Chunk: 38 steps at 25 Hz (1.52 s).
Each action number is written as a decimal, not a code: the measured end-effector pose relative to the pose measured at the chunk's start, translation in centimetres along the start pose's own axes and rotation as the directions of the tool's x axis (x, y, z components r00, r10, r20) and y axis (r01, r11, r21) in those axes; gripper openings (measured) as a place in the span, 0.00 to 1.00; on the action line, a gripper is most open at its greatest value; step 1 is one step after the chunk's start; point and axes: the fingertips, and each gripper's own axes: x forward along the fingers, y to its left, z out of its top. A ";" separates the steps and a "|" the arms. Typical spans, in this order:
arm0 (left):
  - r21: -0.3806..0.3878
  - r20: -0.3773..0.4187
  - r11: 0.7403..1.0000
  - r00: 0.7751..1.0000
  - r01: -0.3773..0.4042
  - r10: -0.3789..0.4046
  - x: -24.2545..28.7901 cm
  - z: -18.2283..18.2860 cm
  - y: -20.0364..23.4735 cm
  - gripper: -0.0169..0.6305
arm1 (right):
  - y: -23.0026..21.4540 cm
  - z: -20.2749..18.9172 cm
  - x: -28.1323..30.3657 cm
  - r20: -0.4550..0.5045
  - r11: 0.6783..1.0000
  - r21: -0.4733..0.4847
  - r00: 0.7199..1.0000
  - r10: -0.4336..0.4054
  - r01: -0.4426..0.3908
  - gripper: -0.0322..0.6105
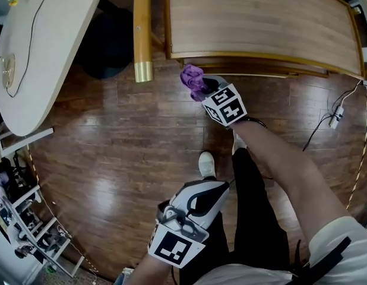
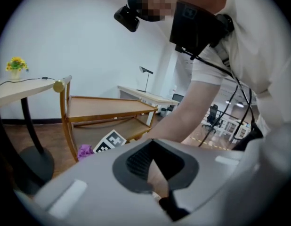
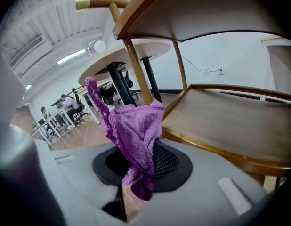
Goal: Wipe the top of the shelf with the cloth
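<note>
Below the front edge of the shelf top (image 1: pixel 260 22), my right gripper (image 1: pixel 199 89) pinches the cloth (image 1: pixel 192 78); my left gripper (image 1: pixel 198 198), closed and empty, hangs farther back.

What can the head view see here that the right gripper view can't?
Only the head view shows the left gripper, the person's shoe and the shelf's top board from above. Only the right gripper view shows that board's underside and people at desks far off. Both show the purple cloth held in the right gripper and the gold-capped post.
</note>
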 end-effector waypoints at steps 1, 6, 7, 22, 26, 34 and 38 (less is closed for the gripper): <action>-0.007 0.002 1.000 1.000 -0.009 0.009 -0.3 -0.3 0.2 0.05 | -0.2 -0.2 0.5 -0.014 1.000 -0.014 1.000 -0.007 0.006 0.20; -0.028 0.016 1.000 1.000 -0.010 0.011 -0.2 -0.8 0.4 0.05 | -3.7 -1.8 -0.4 -0.060 0.996 -0.045 0.995 -0.077 0.074 0.20; -0.026 0.021 1.000 1.000 -0.004 0.004 0.0 -0.6 0.2 0.05 | -4.6 -2.5 -1.2 -0.069 0.995 -0.048 0.993 -0.093 0.090 0.20; 0.088 -0.016 0.974 0.978 0.208 -0.207 9.2 3.4 -3.4 0.05 | -23.6 -12.0 -19.4 -0.138 0.899 0.051 0.895 -0.425 0.435 0.20; 0.106 -0.042 0.962 0.968 0.252 -0.249 11.6 3.9 -4.3 0.05 | -28.7 -15.3 -25.3 -0.170 0.845 0.071 0.841 -0.514 0.530 0.20; 0.114 -0.077 0.944 0.950 0.310 -0.302 14.2 4.4 -5.7 0.05 | -38.2 -21.2 -37.9 -0.290 0.674 0.101 0.669 -0.684 0.732 0.20; 0.111 -0.078 0.946 0.952 0.304 -0.296 14.4 4.9 -6.0 0.05 | -38.3 -22.0 -39.4 -0.294 0.640 0.164 0.657 -0.694 0.751 0.20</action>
